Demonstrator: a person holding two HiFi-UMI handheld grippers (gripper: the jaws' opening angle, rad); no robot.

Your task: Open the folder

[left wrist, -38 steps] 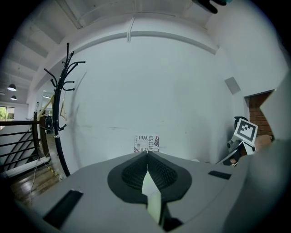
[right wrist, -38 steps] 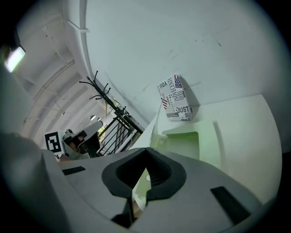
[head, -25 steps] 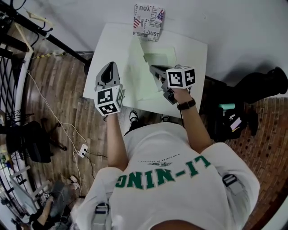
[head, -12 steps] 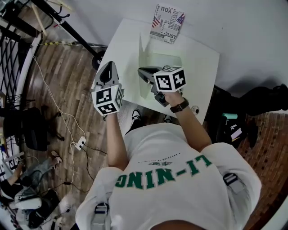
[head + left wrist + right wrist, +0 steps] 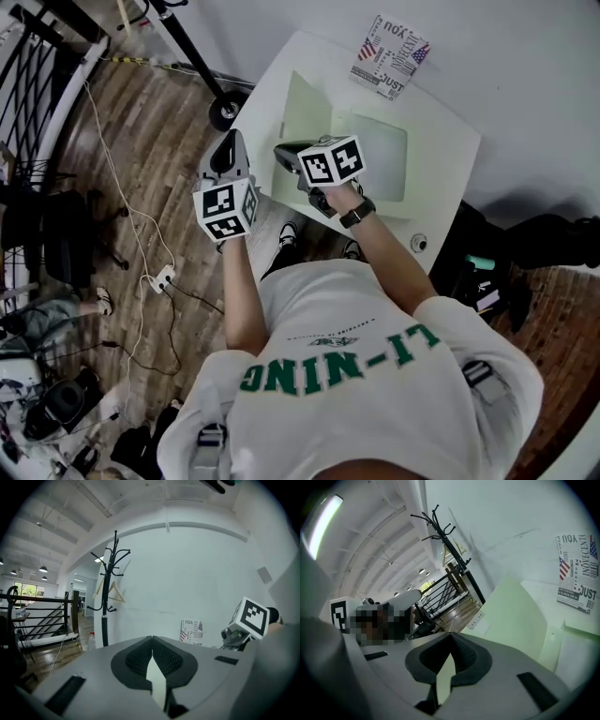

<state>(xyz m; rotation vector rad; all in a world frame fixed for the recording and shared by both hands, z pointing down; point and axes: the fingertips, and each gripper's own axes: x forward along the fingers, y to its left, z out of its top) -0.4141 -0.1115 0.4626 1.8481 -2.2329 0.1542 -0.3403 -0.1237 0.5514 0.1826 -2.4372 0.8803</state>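
Overall, a wooden floor takes up the left of the scene, and a white table stands at the far right against a pale wall. A coat stand rises from the floor just beyond the table's left corner.

The folder, pale green, lies on the table. Its back sheet is flat. Its front cover is raised off it and leans toward the left edge of the table.

The right gripper sits at the near left corner of that cover. Its jaws are closed tight, and the cover's near edge runs into their tips, so the grip appears to be on the cover.

The left gripper hangs over the floor, just left of the table and clear of the folder. Its jaws are pressed together with nothing between them.

A printed card bearing flag motifs leans on the wall at the table's far edge. A small round object rests near the table's near right corner; its nature cannot be made out.
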